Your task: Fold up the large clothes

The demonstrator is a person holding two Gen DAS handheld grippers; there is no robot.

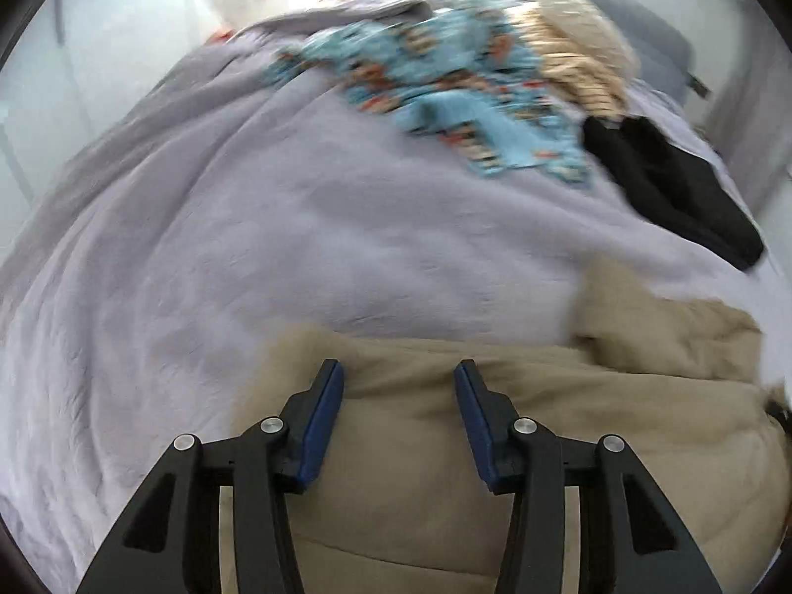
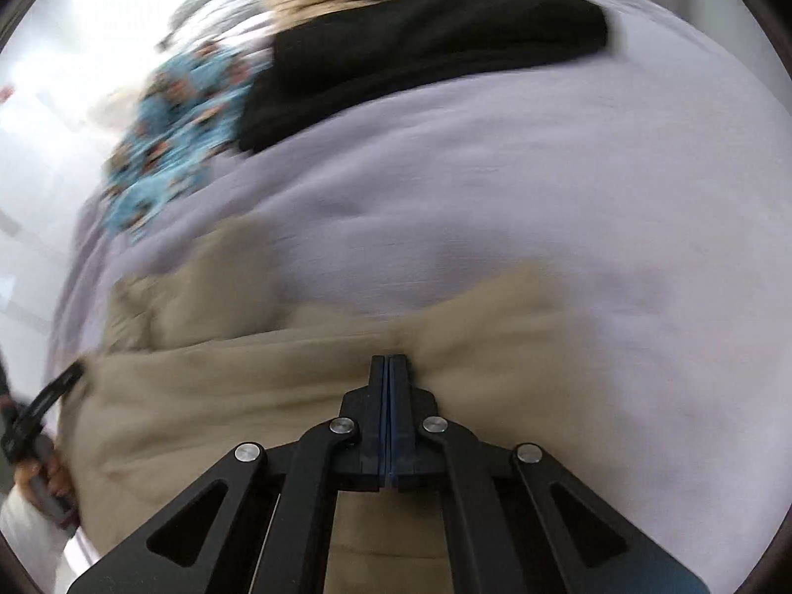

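Lilac fleecy bedspread [image 1: 247,247] bears soft, puffy beige garment [image 1: 495,445].

Both cameras ride just behind their own gripper's fingers and look steeply down and forward, close over the near edge of the lavender bedspread [image 1: 277,227]. The left wrist view sits to the left, the right wrist view to the right. Both share the crumpled beige fabric garment [image 1: 569,425] nearest, then the black folded cloth [image 2: 420,44] and blue patterned fabric [image 1: 445,79] farther away.
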